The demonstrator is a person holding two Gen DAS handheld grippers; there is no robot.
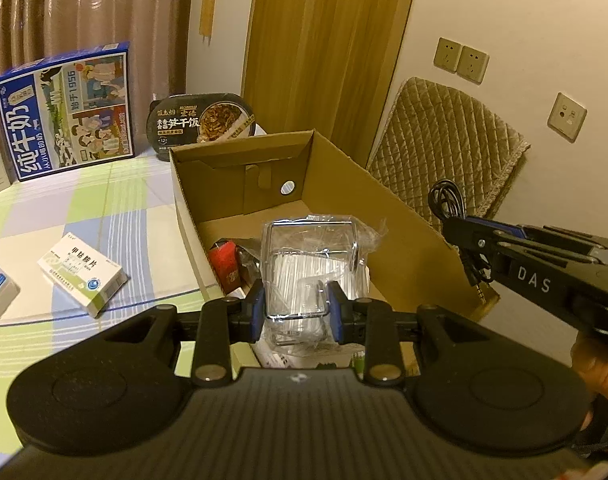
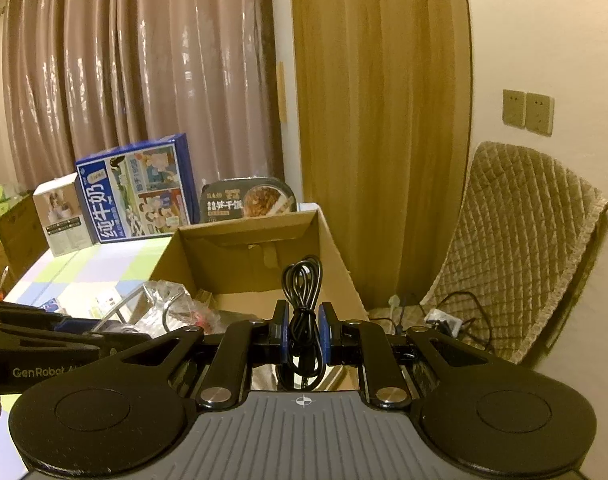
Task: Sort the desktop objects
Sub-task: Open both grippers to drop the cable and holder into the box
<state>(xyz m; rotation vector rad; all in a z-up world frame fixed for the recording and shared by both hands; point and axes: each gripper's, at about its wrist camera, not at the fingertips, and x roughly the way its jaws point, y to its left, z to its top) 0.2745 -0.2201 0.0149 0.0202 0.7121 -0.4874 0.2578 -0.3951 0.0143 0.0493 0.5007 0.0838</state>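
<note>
Desktop clutter heads for the cardboard box (image 1: pixel 384 200): left gripper (image 1: pixel 296 312) clamps a plastic-wrapped wire holder (image 1: pixel 312 256), right gripper (image 2: pixel 302 332) pinches a coiled black cable (image 2: pixel 303 288).

Left gripper (image 1: pixel 297 312): black frame, blue pads; jaws drawn close, clamped on a clear plastic-wrapped packet (image 1: pixel 312 264); pointed forward and downward.

Right gripper (image 2: pixel 303 332): same make; jaws nearly together, pinched on a coiled black cable (image 2: pixel 303 304); pointed forward and slightly downward, seen at the right in the left wrist view.

Fingers (image 1: pixel 600 368) of the person's hand: partly seen behind the right gripper's body.
</note>
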